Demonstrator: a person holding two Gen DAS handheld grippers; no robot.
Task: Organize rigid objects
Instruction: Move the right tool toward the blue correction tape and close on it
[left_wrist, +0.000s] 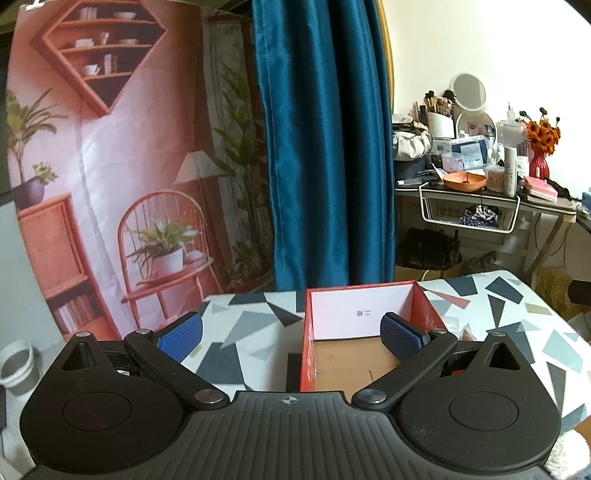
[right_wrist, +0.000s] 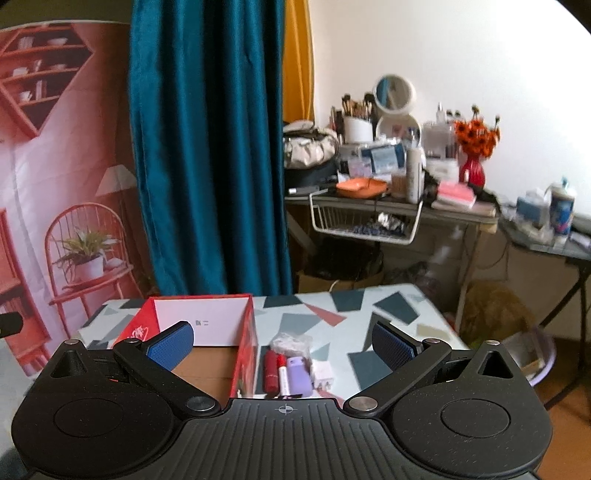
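Red box (right_wrist: 245, 354) left of right tongs (right_wrist: 284, 345), purple case (right_wrist: 298, 371), perhaps, between them

The red box (left_wrist: 369, 332) looks like glossy card outside with a plain matt cardboard floor. Gripper pads (right_wrist: 173, 345) are textured blue rubber on matt black plastic, and the curtain (left_wrist: 325, 147) is velvety cloth.

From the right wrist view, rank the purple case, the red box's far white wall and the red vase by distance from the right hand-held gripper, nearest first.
1. Purple case: on the table just ahead of the right hand-held gripper, between its fingers.
2. Red box's far white wall: ahead, left.
3. Red vase: on the cluttered desk, far right.
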